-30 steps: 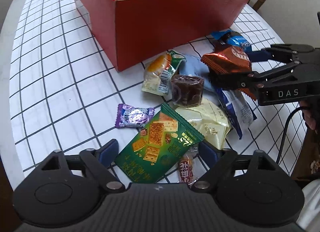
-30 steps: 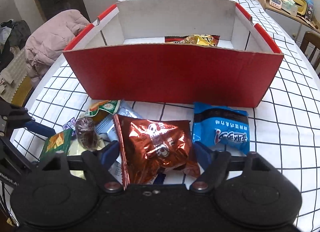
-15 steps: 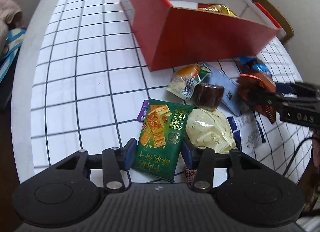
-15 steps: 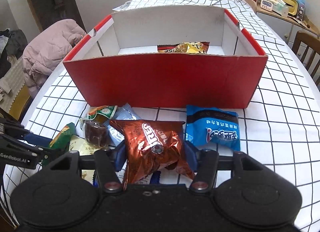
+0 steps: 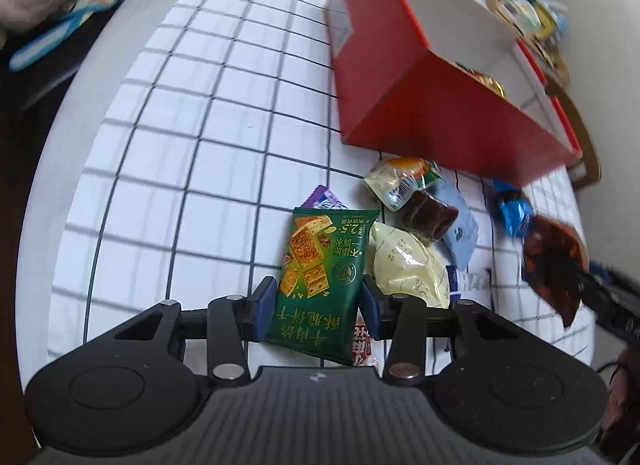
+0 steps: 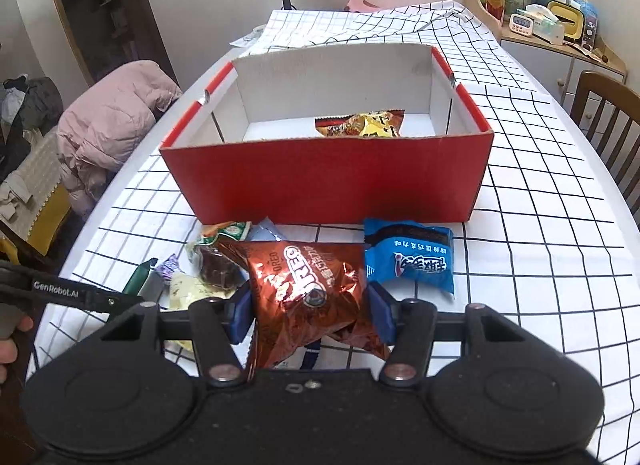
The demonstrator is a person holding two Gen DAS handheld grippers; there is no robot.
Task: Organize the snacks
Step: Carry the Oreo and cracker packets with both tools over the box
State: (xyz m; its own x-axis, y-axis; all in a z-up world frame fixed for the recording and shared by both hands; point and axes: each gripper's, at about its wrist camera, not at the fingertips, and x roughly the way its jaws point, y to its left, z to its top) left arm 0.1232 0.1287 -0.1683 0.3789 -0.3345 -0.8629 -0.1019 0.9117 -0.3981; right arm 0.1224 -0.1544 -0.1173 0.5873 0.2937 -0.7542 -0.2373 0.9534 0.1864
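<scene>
Two packets are pinched in our jaws, which just closed: left gripper (image 5: 317, 307) clamps one green cracker packet (image 5: 322, 285), right gripper (image 6: 309, 311) one brown Oreo bag (image 6: 308, 289), both before one red box (image 6: 328, 181) holding one yellow snack (image 6: 362, 125).

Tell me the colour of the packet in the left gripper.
Green cracker packet, clearest in the left wrist view.

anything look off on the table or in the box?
Nothing damaged or spilled. Most snacks lie in a loose, overlapping heap in front of the red box, which holds one yellow packet. A purple candy is half hidden under the green cracker pack.
</scene>
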